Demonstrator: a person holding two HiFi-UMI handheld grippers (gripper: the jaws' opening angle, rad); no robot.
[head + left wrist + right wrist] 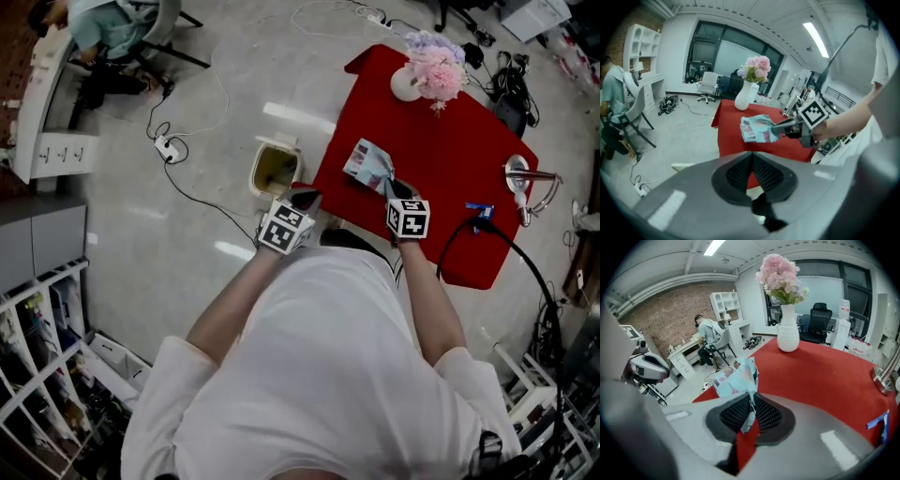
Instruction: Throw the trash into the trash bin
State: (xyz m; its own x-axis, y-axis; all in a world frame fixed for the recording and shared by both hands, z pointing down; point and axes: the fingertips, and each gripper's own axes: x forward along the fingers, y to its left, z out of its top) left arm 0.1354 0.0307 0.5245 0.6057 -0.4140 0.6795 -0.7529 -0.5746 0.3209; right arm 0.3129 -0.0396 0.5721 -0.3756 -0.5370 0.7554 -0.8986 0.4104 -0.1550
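Head view: I see right gripper holding crumpled wrapper over red table, near its edge. Trash bin on floor just beside table. Left gripper hovers between bin and table.
Left gripper view: my left jaws pressed together, nothing between. Wrapper ahead, above table.
Right gripper view: my right jaws clamped on wrapper's lower fold. White vase beyond.

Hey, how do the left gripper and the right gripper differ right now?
The right gripper is shut on a crumpled wrapper, while the left gripper is shut with nothing between its jaws. The left gripper is at the red table's edge, nearer the trash bin on the floor; the right gripper is farther over the table. Both carry a cube with square markers and point forward and down.
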